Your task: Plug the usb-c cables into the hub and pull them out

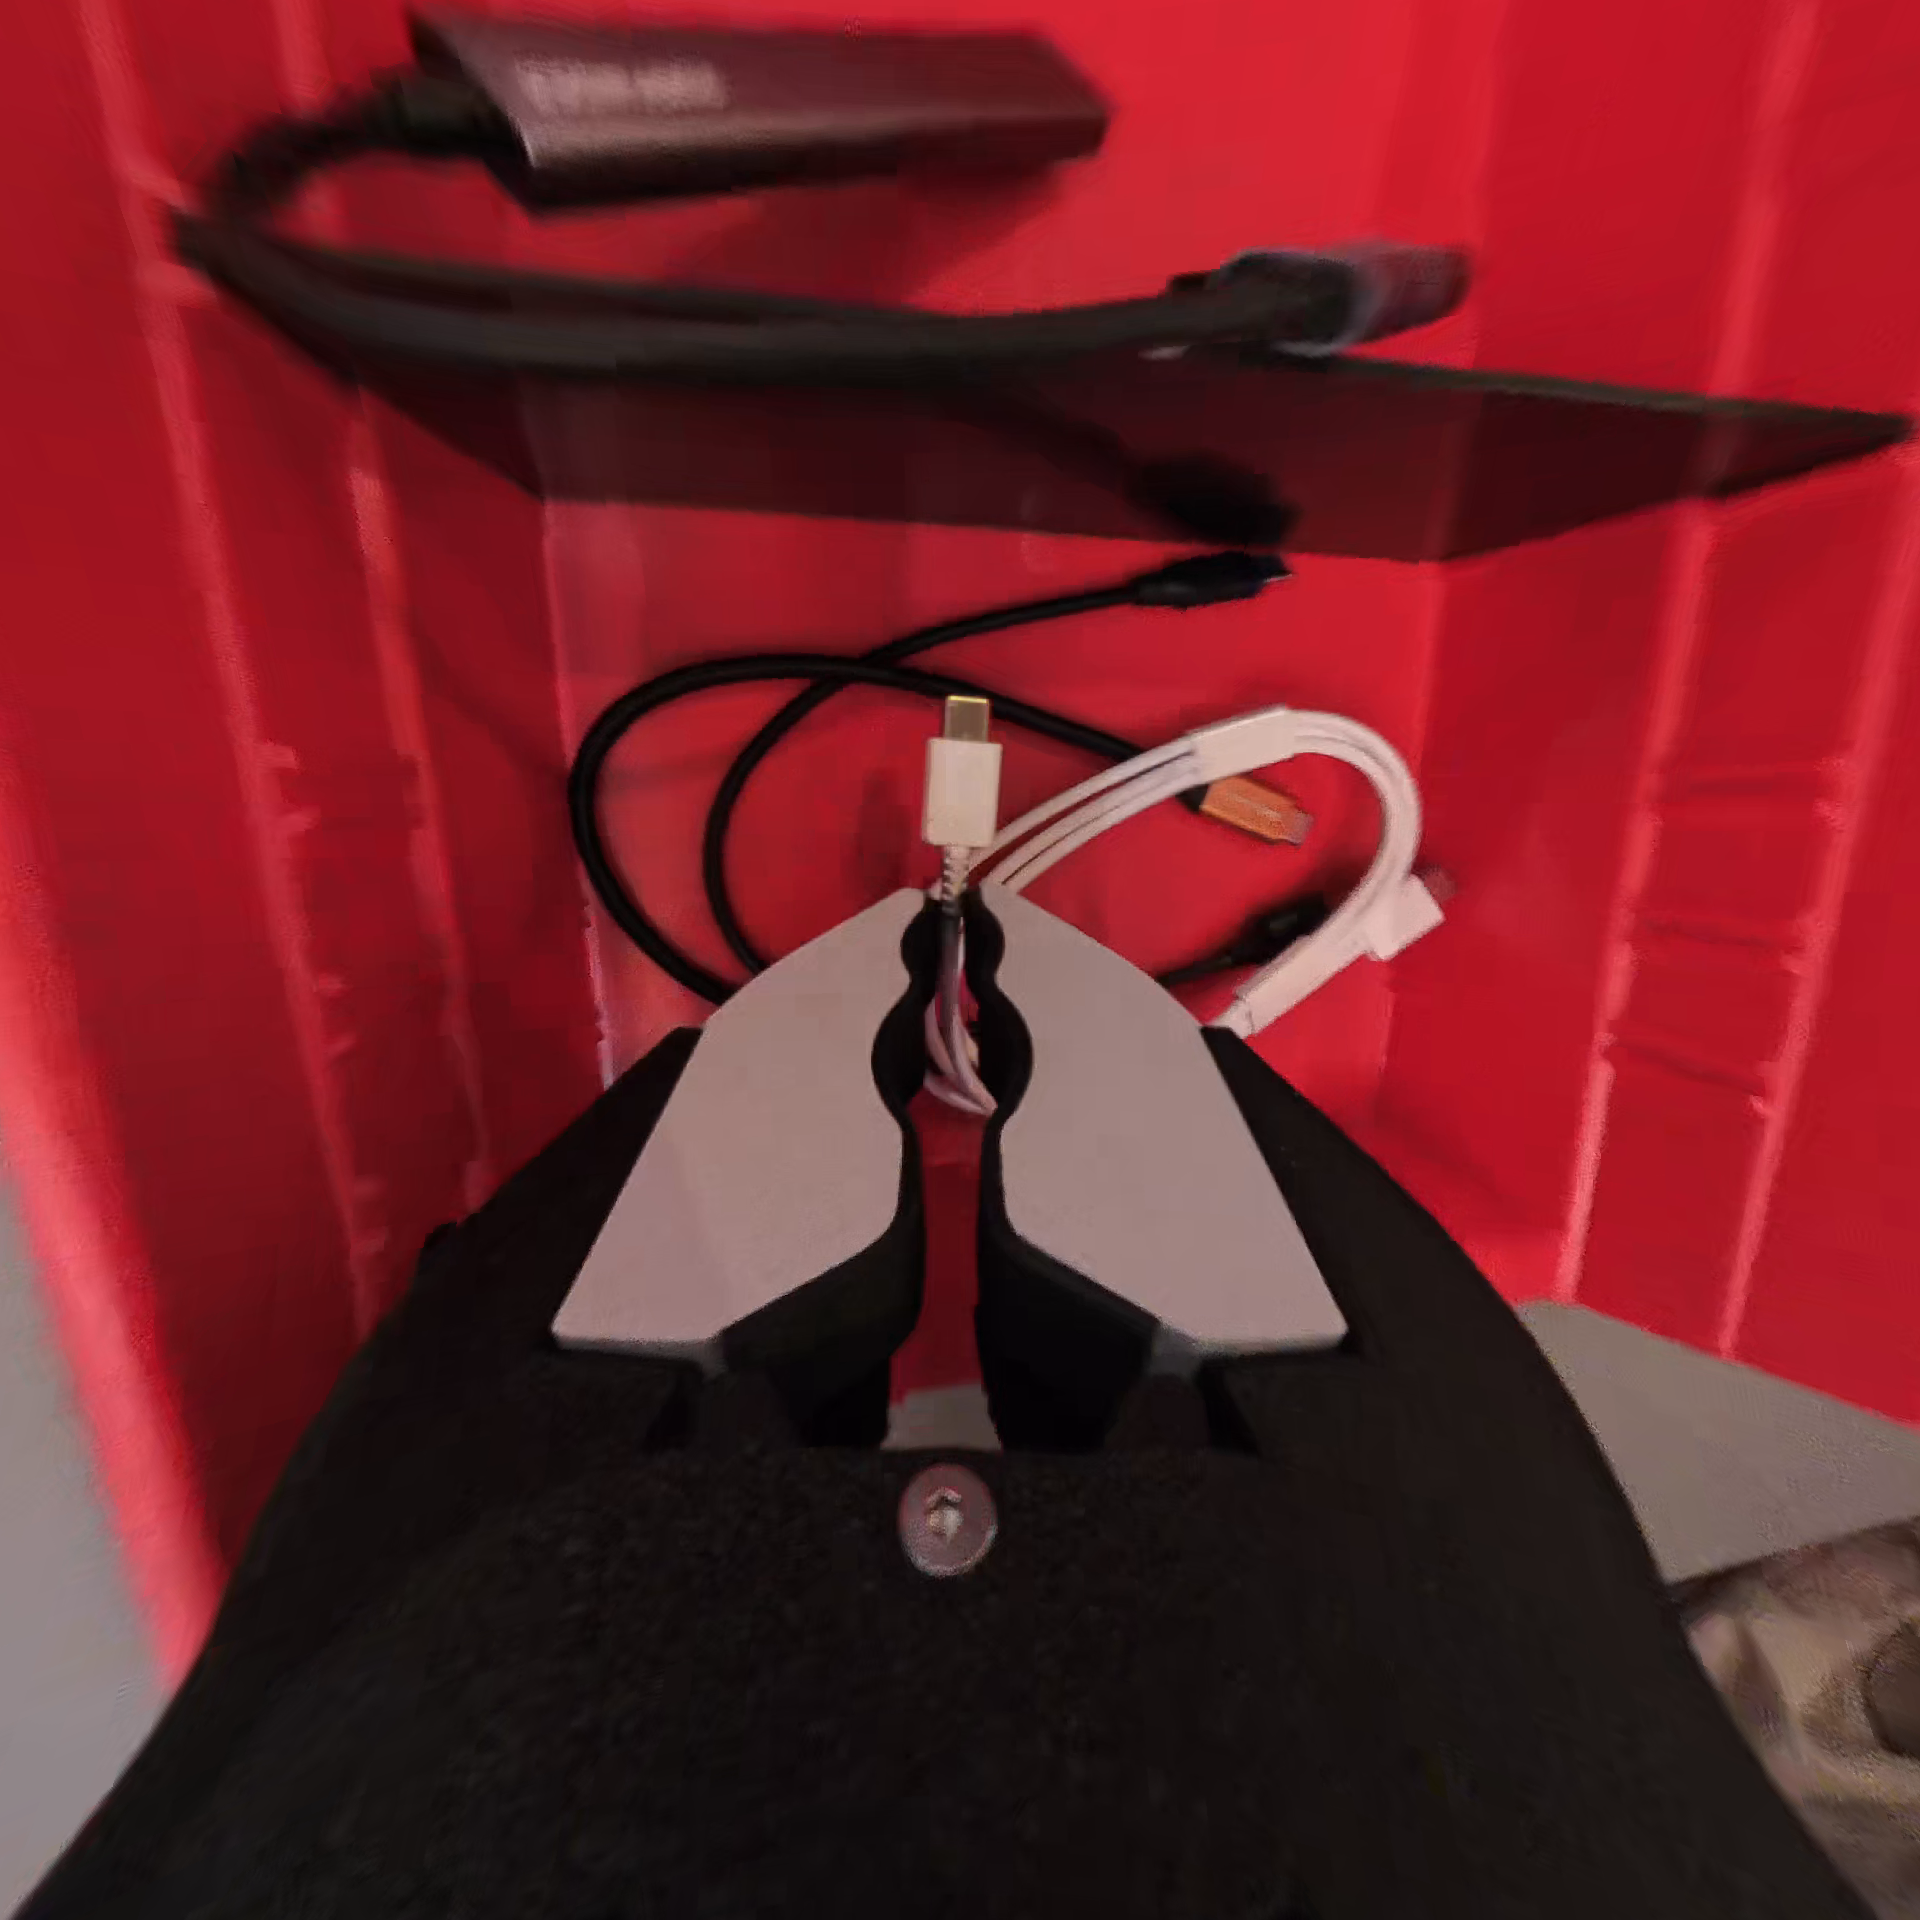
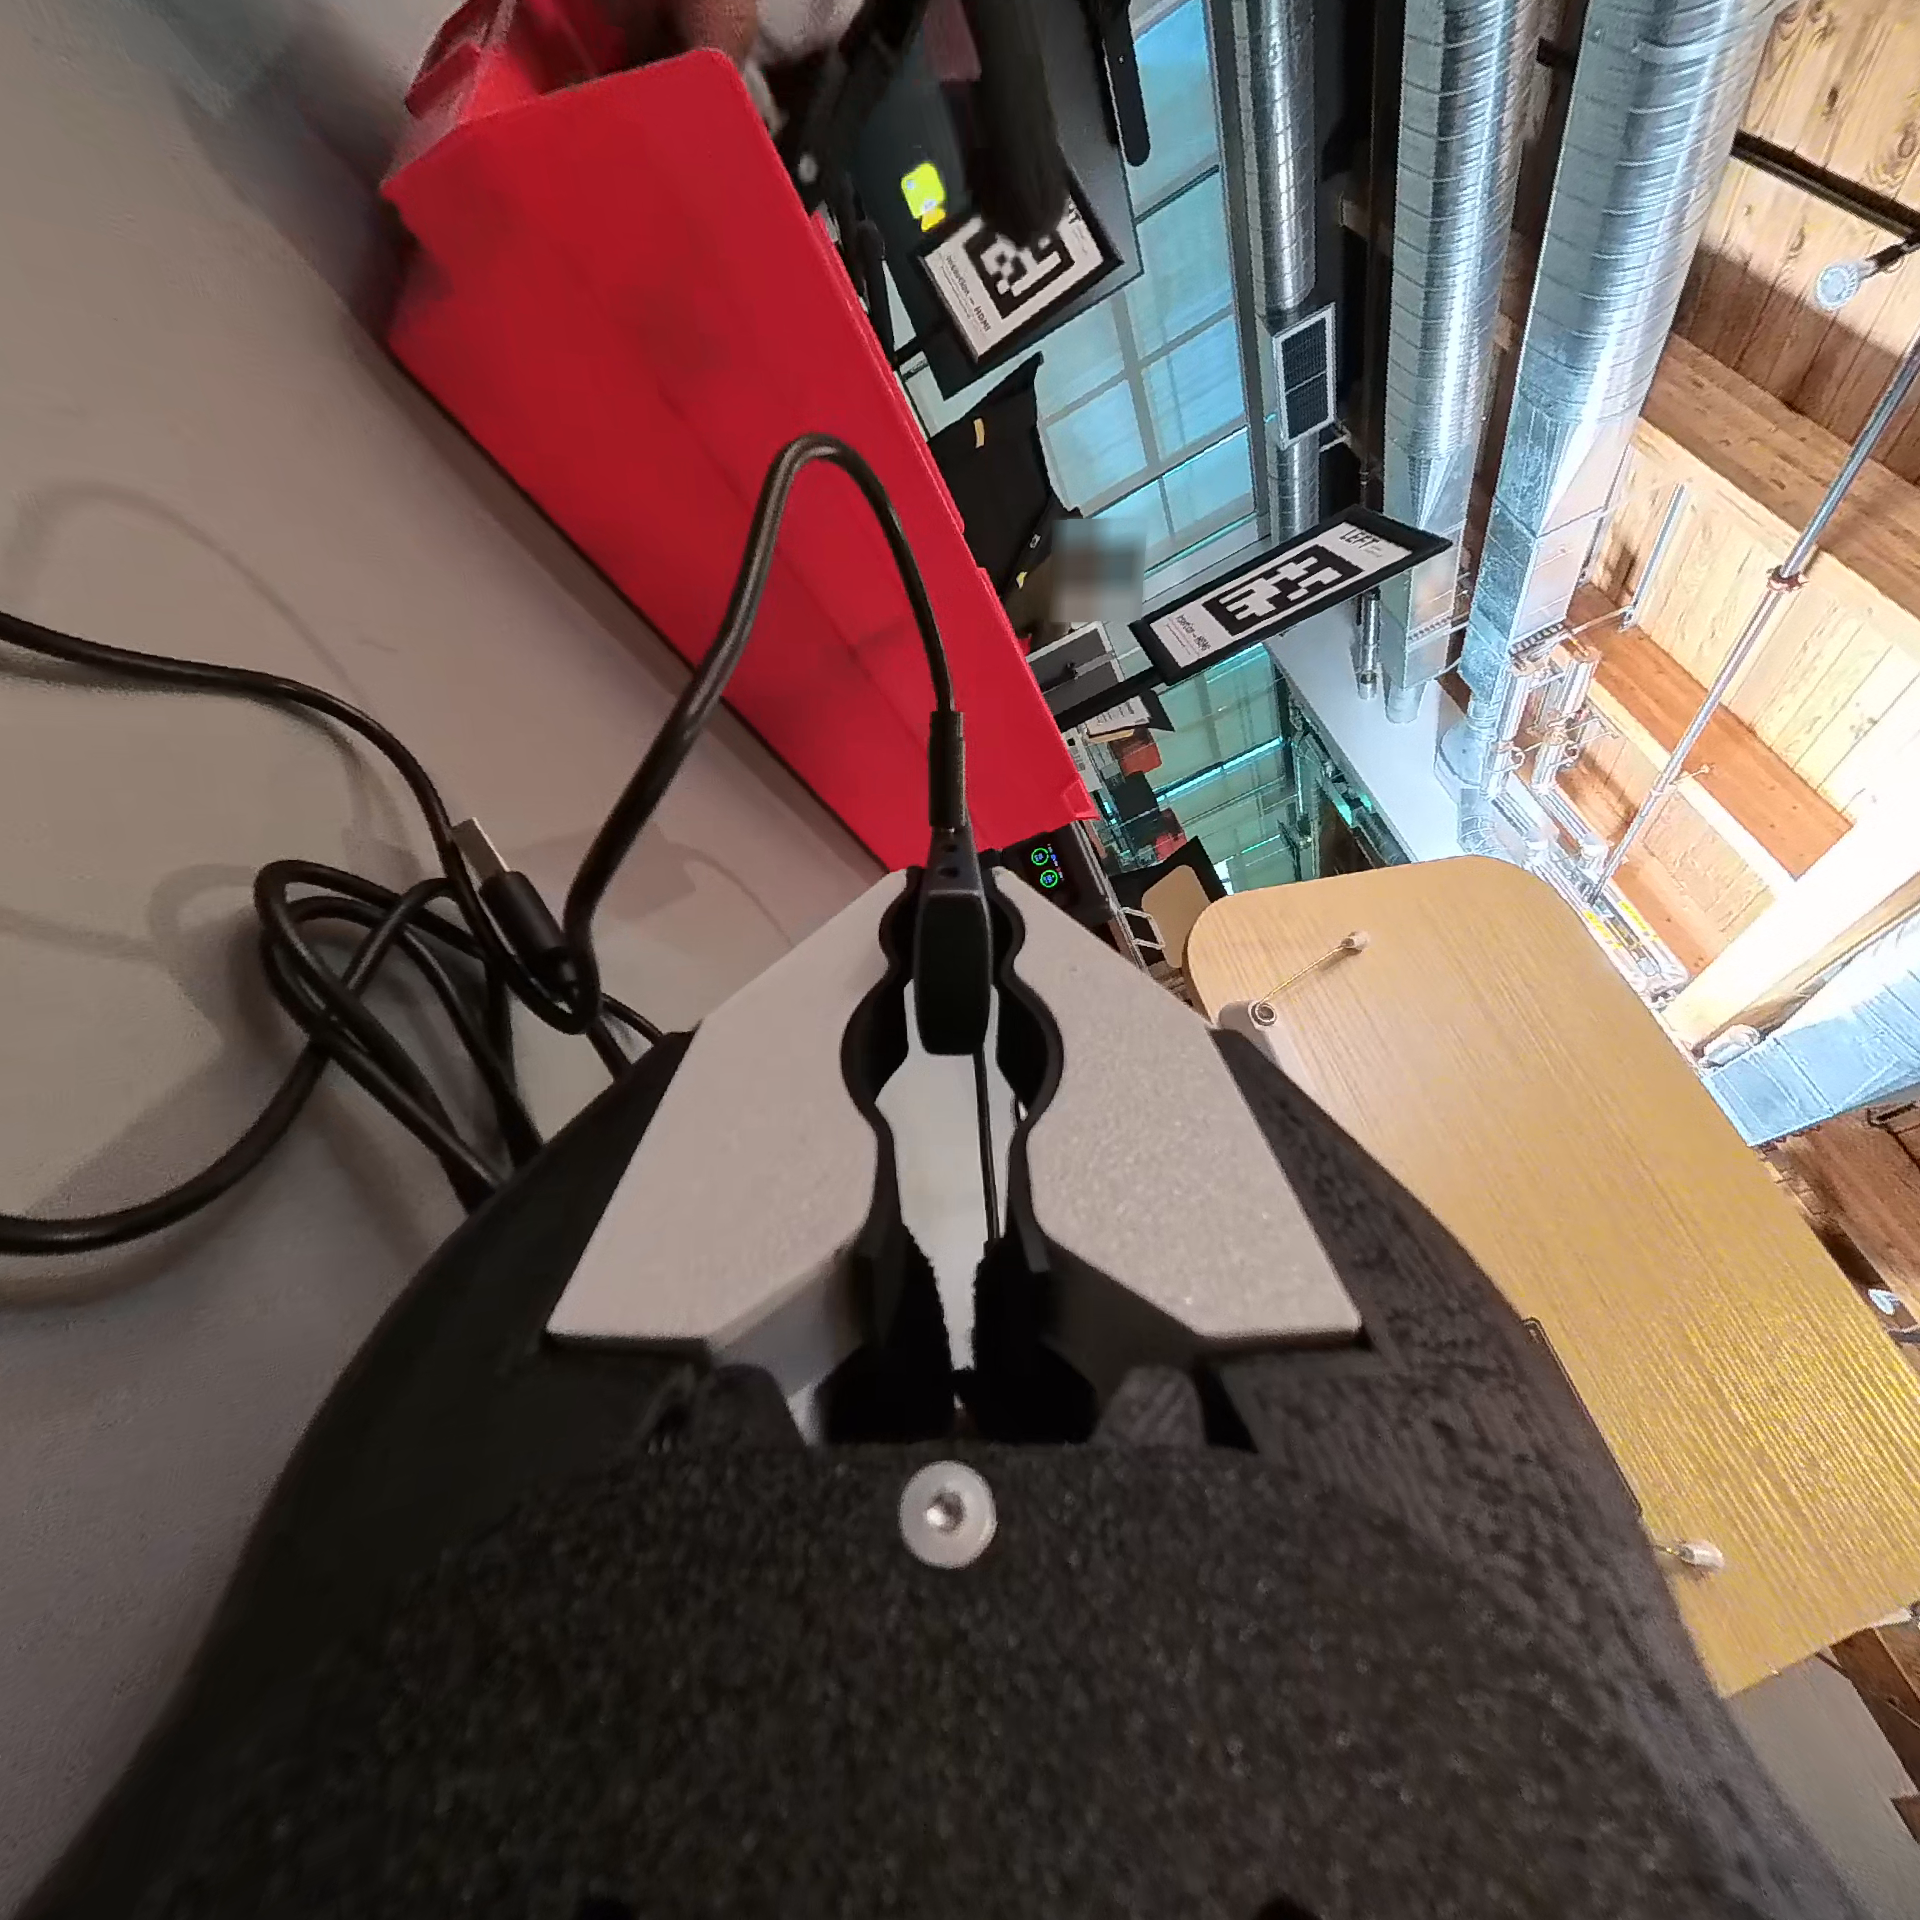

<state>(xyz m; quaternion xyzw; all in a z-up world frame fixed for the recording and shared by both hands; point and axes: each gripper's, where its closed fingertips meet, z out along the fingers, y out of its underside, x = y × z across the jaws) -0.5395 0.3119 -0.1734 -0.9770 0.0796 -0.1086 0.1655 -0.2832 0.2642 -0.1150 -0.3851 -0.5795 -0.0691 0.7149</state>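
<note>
In the left wrist view my left gripper (image 1: 951,896) is shut on a white braided cable, and its white USB-C plug (image 1: 966,781) sticks up past the fingertips. Beyond it, inside a red bin (image 1: 312,727), lie a dark hub (image 1: 769,104) with its thick black lead, a black cable (image 1: 727,717), an orange-tipped plug (image 1: 1252,808) and a white multi-head cable (image 1: 1351,831). In the right wrist view my right gripper (image 2: 951,883) is shut on a black cable plug (image 2: 951,961), whose cable (image 2: 790,540) loops up and back down to the table.
A dark flat plate (image 1: 1455,457) lies in the bin below the hub. In the right wrist view the red bin (image 2: 665,395) stands on a grey table (image 2: 208,416), with coiled black cables (image 2: 395,987) at left and a wooden board (image 2: 1507,1195) at right.
</note>
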